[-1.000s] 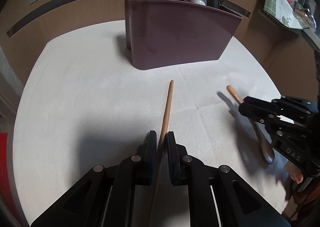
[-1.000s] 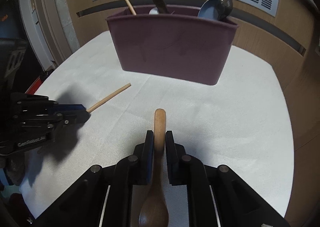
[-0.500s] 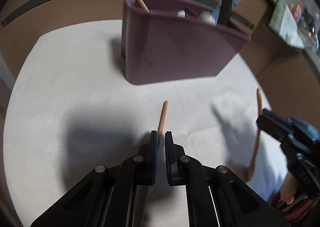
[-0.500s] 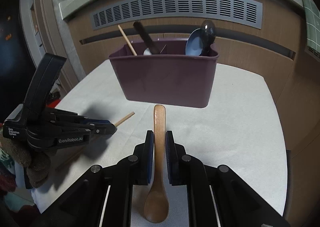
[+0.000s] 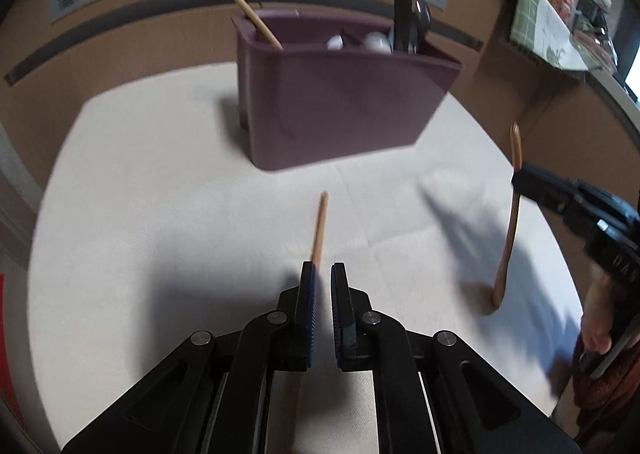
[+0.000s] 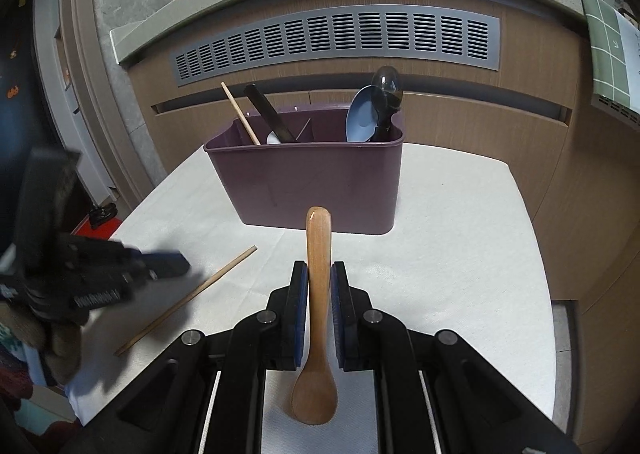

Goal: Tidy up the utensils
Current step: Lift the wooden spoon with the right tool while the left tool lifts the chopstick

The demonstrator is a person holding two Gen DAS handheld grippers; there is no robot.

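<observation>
A purple utensil caddy stands at the back of the white table, holding a chopstick, spoons and dark utensils. A wooden chopstick lies flat on the cloth. My left gripper hovers just above it; its jaws are opening to a narrow gap with nothing between them, and the stick runs under the left finger. My right gripper is shut on the handle of a wooden spoon, held off the table with its bowl hanging down.
White cloth covers the round-cornered table. Behind the caddy is a wooden counter front with a grey vent grille. A green checked cloth hangs from the counter at right. A hand holds the right gripper's handle.
The right gripper has raised the spoon off the table and tilted it more upright. The left gripper's jaws, earlier around the chopstick, closed and now stand slightly apart above it.
</observation>
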